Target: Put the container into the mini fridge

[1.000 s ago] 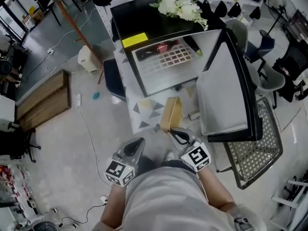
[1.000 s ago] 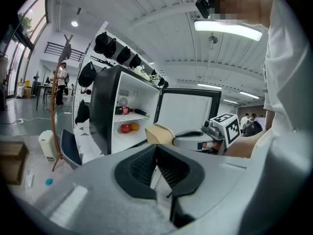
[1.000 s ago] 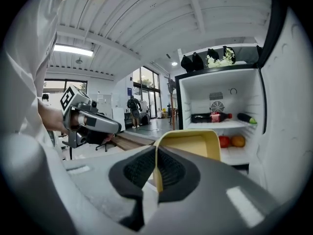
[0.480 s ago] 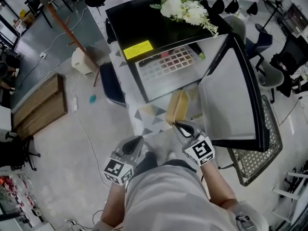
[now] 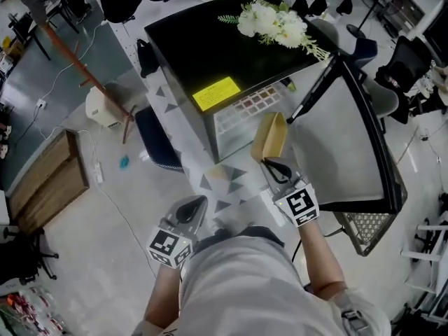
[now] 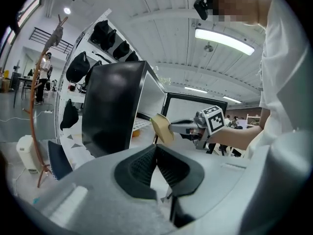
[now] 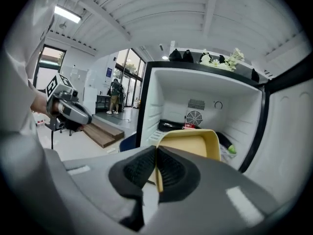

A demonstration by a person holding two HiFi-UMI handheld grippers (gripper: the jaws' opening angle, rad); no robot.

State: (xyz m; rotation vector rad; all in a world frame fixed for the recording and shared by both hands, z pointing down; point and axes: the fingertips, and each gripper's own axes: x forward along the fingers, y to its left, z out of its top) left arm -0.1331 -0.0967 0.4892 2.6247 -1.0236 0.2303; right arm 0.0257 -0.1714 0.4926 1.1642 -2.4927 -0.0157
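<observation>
A shallow tan-yellow container [image 5: 269,137] [image 7: 188,146] hangs in the air just in front of the open black mini fridge [image 5: 210,54] [image 7: 205,116]. My right gripper [image 5: 274,166] [image 7: 156,173] is shut on the container's near rim. Inside the fridge a wire shelf [image 5: 245,110] carries a dark tray and a red item. The fridge door [image 5: 346,145] stands wide open to the right. My left gripper [image 5: 190,210] [image 6: 156,168] is shut and empty, held low at the left, away from the fridge; in its view the container [image 6: 161,128] shows beside the fridge.
White flowers [image 5: 276,21] lie on the fridge top, and a yellow note [image 5: 217,93] sits near its front edge. A wire basket [image 5: 364,222] stands behind the door. A wooden platform [image 5: 42,180] and a cable lie on the floor at the left.
My right gripper has carried the container up and forward, from low near the floor to the front of the fridge opening. The left gripper has stayed about where it was.
</observation>
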